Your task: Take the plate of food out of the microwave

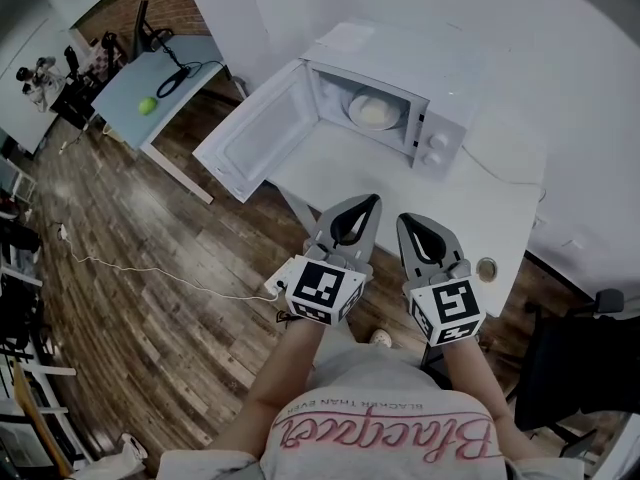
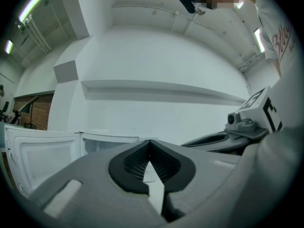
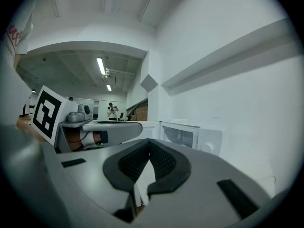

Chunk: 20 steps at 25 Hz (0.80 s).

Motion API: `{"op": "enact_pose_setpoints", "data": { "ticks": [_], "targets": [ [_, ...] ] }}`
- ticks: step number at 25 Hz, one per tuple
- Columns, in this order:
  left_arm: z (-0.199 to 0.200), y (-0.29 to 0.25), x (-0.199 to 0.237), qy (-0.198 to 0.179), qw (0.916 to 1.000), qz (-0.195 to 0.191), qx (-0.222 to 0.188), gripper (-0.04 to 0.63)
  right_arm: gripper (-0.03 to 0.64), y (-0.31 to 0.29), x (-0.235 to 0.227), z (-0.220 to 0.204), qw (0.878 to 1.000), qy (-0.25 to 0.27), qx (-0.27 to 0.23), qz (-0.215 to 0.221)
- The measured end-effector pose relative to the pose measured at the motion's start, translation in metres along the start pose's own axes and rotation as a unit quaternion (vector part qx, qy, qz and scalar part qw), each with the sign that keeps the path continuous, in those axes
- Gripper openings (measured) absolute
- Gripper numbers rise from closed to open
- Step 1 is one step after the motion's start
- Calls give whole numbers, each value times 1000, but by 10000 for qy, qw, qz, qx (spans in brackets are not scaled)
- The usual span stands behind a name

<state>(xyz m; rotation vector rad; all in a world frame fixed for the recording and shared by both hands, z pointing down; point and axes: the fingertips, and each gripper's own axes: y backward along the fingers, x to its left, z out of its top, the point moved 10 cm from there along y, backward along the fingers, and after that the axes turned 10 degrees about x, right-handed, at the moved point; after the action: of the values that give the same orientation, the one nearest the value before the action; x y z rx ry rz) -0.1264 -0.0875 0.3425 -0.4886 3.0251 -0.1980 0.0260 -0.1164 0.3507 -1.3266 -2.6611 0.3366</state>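
Observation:
The white microwave (image 1: 440,118) stands on a white table (image 1: 500,193) with its door (image 1: 262,133) swung wide open to the left. Inside sits a white plate of pale food (image 1: 374,113). My left gripper (image 1: 373,201) and right gripper (image 1: 403,220) hover side by side over the table's near edge. Both point toward the microwave, a good way short of it, and both are shut on nothing. In the left gripper view the shut left gripper (image 2: 150,141) faces the open door (image 2: 40,153). In the right gripper view the right gripper (image 3: 149,141) is beside the microwave (image 3: 190,136).
A small round object (image 1: 487,268) lies near the table's front right corner. A second table with a green ball (image 1: 147,106) stands at the far left. A black chair (image 1: 585,363) is at the right, and a white cable (image 1: 150,270) runs over the wooden floor.

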Motion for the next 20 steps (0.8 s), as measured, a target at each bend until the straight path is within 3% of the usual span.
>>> {"op": "enact_pose_setpoints", "data": {
  "ticks": [11,16,20],
  "targets": [
    [4,-22,57,-168,9996,-211,-92,2,11,-55,4,24,9999,5,-22,-166],
    [8,-35,80,-248,9985,-443,-180,2,11,-75,3,34,9988,178,16,-466],
    [7,-45,97,-86,9976,-637,-243,2,11,-89,2,38,9994,-111,-61,-314]
  ]
}}
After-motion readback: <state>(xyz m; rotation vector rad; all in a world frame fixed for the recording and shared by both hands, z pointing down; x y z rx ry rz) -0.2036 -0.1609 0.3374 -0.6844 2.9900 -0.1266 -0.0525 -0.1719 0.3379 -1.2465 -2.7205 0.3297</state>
